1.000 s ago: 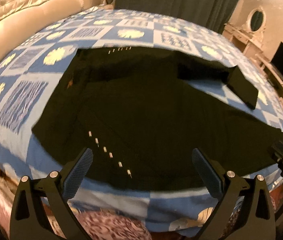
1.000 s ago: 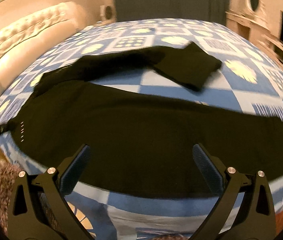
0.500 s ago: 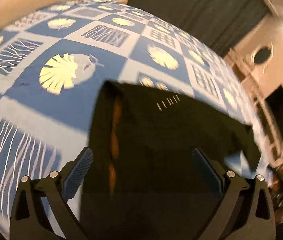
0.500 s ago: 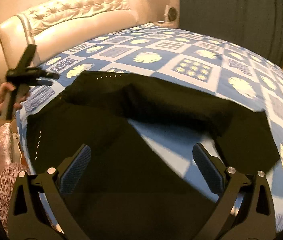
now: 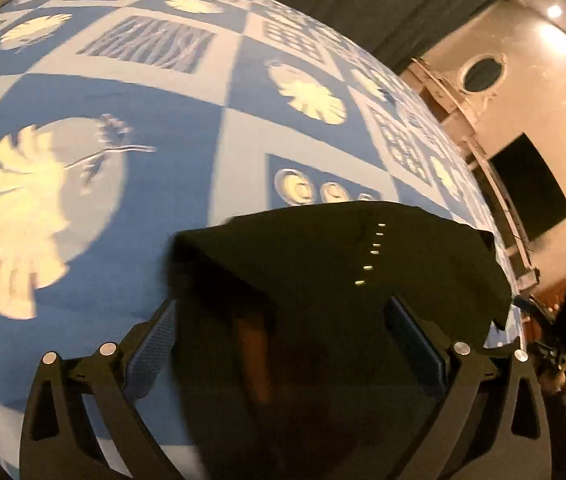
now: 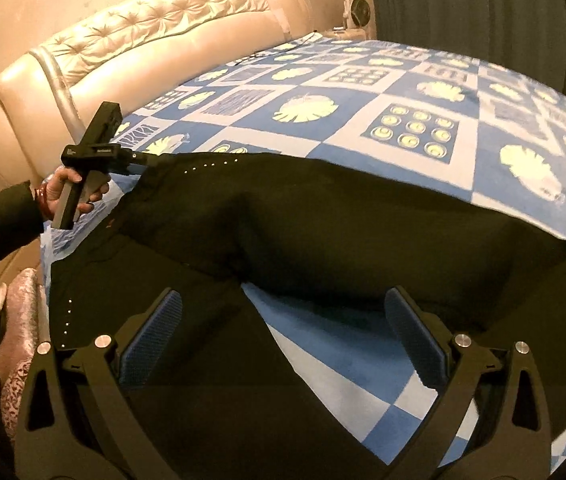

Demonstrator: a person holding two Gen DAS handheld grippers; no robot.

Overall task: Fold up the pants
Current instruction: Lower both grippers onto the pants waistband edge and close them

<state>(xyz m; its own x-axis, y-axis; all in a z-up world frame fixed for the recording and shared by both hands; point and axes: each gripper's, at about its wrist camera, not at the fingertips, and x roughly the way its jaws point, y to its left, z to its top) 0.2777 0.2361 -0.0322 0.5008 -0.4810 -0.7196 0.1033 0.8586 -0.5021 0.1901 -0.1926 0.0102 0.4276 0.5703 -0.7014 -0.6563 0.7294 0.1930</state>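
Observation:
Black pants [image 6: 323, 216] lie spread on the bed, legs splayed in a V with a wedge of bedspread between them. In the left wrist view the pants' waist corner [image 5: 323, 280], with a row of small metal studs, lies between the fingers of my left gripper [image 5: 283, 344]; the jaws stand wide open around it. In the right wrist view my left gripper [image 6: 139, 157] sits at the far waist corner. My right gripper [image 6: 283, 344] is open and empty, hovering over the crotch and the near leg.
The bed has a blue and white patterned bedspread [image 6: 403, 128] and a cream tufted headboard [image 6: 155, 40]. Dark curtains [image 6: 483, 4] hang behind. A dresser with an oval mirror [image 5: 483, 72] and a dark TV screen [image 5: 531, 188] stand along the right wall.
My left gripper moved forward across the pants to the far waist corner. My right gripper swung left and advanced from the near leg toward the crotch. Both stayed open.

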